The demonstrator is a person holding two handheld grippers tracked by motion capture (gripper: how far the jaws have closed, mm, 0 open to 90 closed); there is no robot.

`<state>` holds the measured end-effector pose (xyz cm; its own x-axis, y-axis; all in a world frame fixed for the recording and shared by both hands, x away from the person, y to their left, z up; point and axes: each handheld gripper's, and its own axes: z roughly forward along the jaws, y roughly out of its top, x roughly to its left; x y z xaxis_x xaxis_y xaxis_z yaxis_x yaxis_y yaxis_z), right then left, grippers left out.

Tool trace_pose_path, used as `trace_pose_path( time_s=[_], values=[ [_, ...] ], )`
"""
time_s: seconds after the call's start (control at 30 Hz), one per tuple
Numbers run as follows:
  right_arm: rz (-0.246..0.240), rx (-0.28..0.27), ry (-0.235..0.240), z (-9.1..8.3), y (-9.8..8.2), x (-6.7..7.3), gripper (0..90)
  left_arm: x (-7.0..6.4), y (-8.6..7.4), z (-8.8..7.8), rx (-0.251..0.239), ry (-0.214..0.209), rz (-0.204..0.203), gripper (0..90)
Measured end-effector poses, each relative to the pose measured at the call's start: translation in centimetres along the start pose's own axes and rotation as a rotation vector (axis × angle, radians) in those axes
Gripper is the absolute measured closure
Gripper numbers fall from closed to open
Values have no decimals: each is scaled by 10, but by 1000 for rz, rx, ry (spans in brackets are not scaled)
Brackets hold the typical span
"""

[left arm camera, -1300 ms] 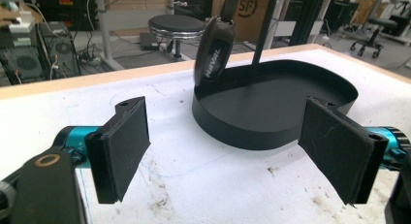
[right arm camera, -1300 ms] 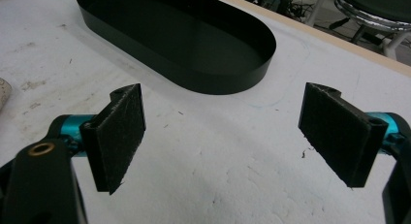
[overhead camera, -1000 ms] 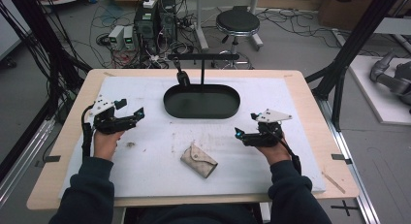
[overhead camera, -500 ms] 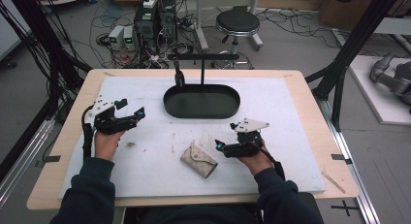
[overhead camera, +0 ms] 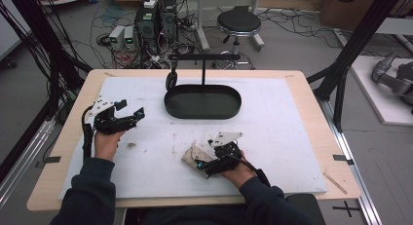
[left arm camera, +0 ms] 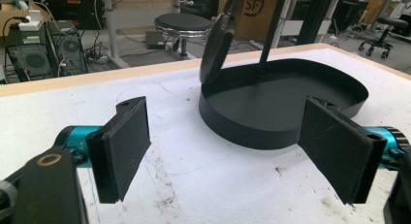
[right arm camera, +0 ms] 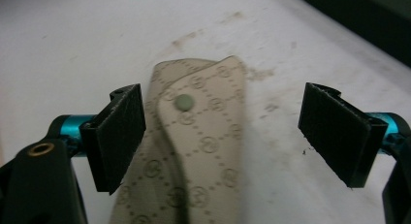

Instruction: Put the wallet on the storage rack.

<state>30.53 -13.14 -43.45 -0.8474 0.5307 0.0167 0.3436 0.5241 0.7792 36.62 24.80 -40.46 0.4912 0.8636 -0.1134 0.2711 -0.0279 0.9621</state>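
Fingers point(right arm camera: 121, 136) of our right gripper point(right arm camera: 228, 136) stand spread astride the pouch point(right arm camera: 203, 151), its long axis running away between them; left gripper point(left arm camera: 232, 151) likewise spread, well apart.

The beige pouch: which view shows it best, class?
The right gripper view: the beige pouch lies close between the open right gripper, snap and pattern clear. The high view shows it small, partly covered.

A wooden tabletop point(overhead camera: 311, 96) is covered almost to its edges by a white sheet point(overhead camera: 287, 132), which is marked with brownish smudges. A black oval tray point(overhead camera: 202, 102) with an upright stand is set on the sheet toward the far side. A beige patterned pouch point(overhead camera: 194, 157) is laid flat nearer the person, well apart from the tray. What may be tape is seen at the tabletop's corners.
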Motion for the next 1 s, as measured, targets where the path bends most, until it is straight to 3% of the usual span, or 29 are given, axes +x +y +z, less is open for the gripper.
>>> trace_pose_path(
  time_s=[0.17, 0.23, 0.3, 0.5, 0.6, 0.8, 0.87, 1.0],
  values=[
    [-33, 62, 45, 11, -2, 10, 175, 2, -1, 0, 9, 5, -8, 194],
    [-59, 111, 31, 15, -4, 11, 235, 2, -1, 1, 8, 9, -13, 195],
    [-55, 125, 35, 16, -3, 8, 290, 2, -1, 0, 7, 11, -15, 196],
    [13, 126, -82, 7, -5, -15, 344, 2, -2, 0, 11, 10, -13, 197],
    [31, 126, -113, 3, -8, -27, 341, 2, -2, 1, 13, 9, -12, 198],
    [-15, 108, -129, 3, -9, -26, 204, 1, -2, 1, 14, 7, -12, 199],
    [-31, 132, -142, 6, -10, -24, 213, 1, -2, 1, 16, 6, -10, 199],
    [-6, 146, -129, 6, -12, -30, 336, 1, -2, 2, 18, 4, -10, 198]
  ],
)
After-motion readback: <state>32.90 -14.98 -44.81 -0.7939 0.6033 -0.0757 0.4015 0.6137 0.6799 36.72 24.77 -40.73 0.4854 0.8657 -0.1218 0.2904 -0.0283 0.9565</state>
